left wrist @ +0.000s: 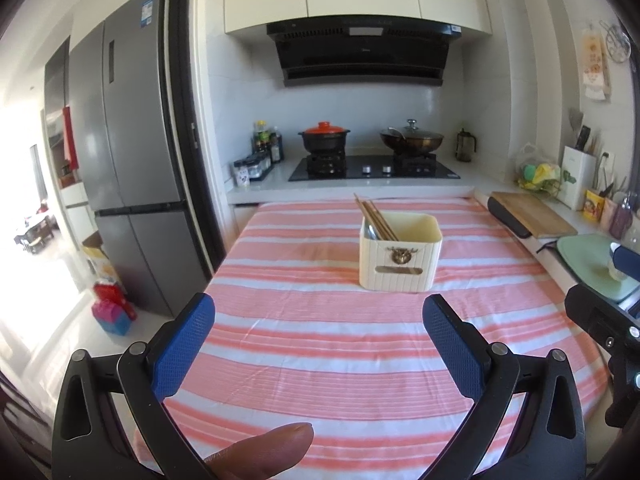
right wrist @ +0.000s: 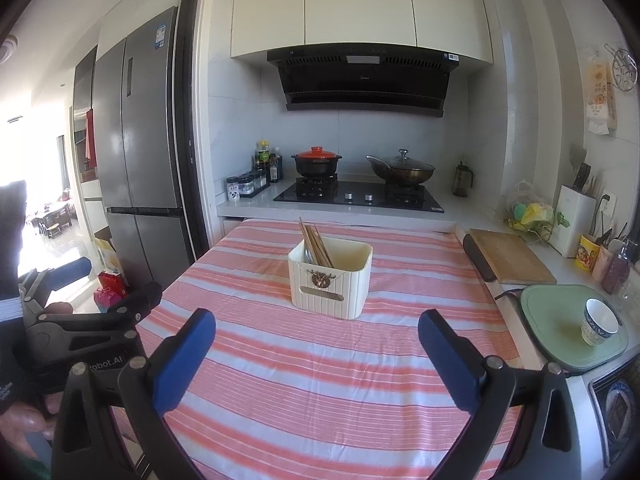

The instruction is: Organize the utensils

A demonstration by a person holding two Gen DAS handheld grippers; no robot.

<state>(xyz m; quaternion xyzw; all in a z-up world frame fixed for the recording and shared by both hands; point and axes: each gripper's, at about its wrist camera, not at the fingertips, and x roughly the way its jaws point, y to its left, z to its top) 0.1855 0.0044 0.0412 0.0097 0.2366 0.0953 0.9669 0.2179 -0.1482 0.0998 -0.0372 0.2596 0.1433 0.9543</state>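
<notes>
A cream ribbed utensil holder (left wrist: 400,258) (right wrist: 330,282) stands on the pink-and-white striped tablecloth (left wrist: 320,340) (right wrist: 320,380), toward the far side. Several wooden chopsticks (left wrist: 376,218) (right wrist: 316,244) and a metal utensil lean in its left part. My left gripper (left wrist: 319,312) is open and empty, well in front of the holder. My right gripper (right wrist: 317,328) is open and empty too, in front of the holder. The left gripper's body shows at the left of the right wrist view (right wrist: 96,320).
A stove (left wrist: 374,168) with a red-lidded pot (left wrist: 324,138) and a wok (left wrist: 412,138) is behind the table. A wooden cutting board (right wrist: 508,258), a green board (right wrist: 560,328) with a bowl (right wrist: 600,322) and a utensil crock line the right counter. A fridge (left wrist: 128,160) stands left.
</notes>
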